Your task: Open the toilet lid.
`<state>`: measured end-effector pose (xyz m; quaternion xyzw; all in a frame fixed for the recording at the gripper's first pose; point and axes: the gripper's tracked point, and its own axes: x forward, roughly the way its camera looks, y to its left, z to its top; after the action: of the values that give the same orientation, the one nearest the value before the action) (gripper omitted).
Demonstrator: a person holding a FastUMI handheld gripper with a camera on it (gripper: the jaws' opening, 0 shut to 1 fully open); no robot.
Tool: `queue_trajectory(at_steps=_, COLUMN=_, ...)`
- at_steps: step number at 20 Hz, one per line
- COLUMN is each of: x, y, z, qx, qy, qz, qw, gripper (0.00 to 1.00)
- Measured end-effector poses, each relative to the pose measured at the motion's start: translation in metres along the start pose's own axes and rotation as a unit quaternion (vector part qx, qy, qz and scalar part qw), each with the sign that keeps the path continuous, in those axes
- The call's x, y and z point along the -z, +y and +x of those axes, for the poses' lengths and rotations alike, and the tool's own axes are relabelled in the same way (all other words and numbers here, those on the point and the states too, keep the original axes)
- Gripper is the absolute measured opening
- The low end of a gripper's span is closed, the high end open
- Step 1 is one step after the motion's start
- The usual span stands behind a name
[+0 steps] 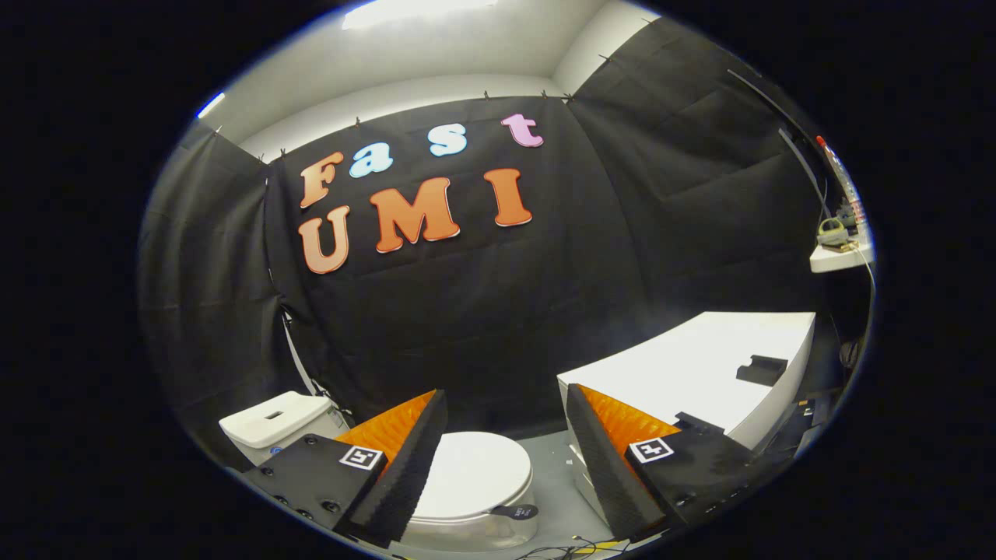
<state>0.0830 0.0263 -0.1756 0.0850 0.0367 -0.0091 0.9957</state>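
Gripper (506,435) open; toilet lid (475,474) down, btwn fingers.

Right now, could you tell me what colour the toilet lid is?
White: the toilet lid, seen in the gripper view, lies closed beyond the open gripper.

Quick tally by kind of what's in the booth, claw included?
Toilet lid, shut, dark tab at its front rim: 1
Toilet tank: 1
White table: 1
White shelf, small items on it: 1
Claw, open, above the lid: 1
Total: 5
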Motion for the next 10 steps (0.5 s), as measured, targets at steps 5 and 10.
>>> queue_trajectory(at_steps=5, x=0.071, y=-0.017, z=0.024, qx=0.031, qy=0.031, qz=0.037, qw=0.998, gripper=0.98)
queue_trajectory(at_steps=10, x=0.13, y=-0.03, z=0.039, qx=0.061, qy=0.055, qz=0.072, qw=0.994, gripper=0.99)
